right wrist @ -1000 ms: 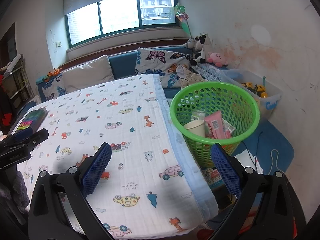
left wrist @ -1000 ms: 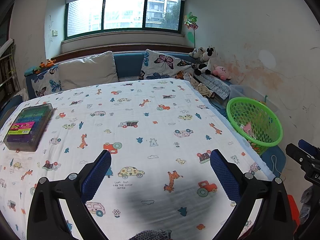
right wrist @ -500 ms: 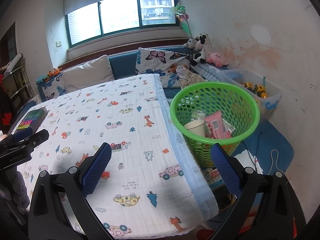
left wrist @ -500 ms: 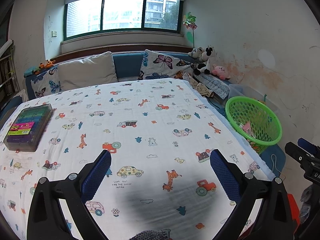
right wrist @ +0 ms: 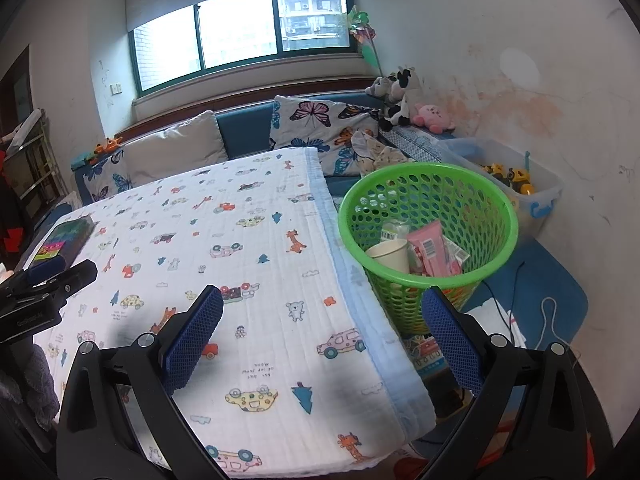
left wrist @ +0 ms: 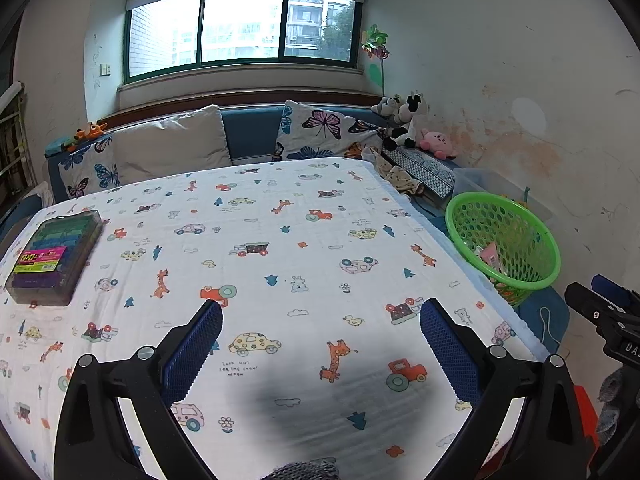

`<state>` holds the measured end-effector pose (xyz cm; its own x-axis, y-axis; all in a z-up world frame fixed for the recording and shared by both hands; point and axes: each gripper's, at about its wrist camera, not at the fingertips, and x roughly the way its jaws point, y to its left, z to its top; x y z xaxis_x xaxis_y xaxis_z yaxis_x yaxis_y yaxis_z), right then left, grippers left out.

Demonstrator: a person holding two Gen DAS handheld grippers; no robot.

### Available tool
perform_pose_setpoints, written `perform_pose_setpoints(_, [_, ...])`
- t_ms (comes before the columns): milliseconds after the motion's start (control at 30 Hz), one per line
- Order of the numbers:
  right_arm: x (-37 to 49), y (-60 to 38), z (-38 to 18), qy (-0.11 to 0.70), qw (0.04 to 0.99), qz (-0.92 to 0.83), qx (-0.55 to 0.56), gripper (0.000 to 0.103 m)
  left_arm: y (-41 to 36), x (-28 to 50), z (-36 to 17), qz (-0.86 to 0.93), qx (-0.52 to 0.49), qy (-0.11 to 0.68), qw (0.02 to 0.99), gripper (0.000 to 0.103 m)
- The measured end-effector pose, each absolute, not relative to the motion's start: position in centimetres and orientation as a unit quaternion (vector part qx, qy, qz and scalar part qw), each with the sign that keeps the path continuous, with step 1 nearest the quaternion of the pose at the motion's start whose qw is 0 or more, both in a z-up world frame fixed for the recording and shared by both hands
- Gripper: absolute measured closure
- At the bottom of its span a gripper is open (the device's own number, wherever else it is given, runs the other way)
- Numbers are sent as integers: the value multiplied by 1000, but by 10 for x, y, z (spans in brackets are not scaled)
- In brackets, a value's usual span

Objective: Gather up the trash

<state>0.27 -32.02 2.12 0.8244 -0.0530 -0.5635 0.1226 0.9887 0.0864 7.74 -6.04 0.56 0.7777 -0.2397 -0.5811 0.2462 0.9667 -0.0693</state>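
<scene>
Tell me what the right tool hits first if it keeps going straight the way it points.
Probably the blanket's right edge. The right tool is open and empty, aimed over that edge, with the green basket just right of the line. Depth is unclear, so it might clip the basket rim instead.

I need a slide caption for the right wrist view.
Open right gripper above the bed, beside a green basket holding trash.

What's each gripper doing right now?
Left gripper: open, holding nothing.
Right gripper: open, holding nothing.
</scene>
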Motion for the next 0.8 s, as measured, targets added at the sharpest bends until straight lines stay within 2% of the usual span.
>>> perform_pose_setpoints(800, [1, -322, 21, 291, 953, -51, 63, 4, -66, 75, 6, -137, 13, 303, 943, 7])
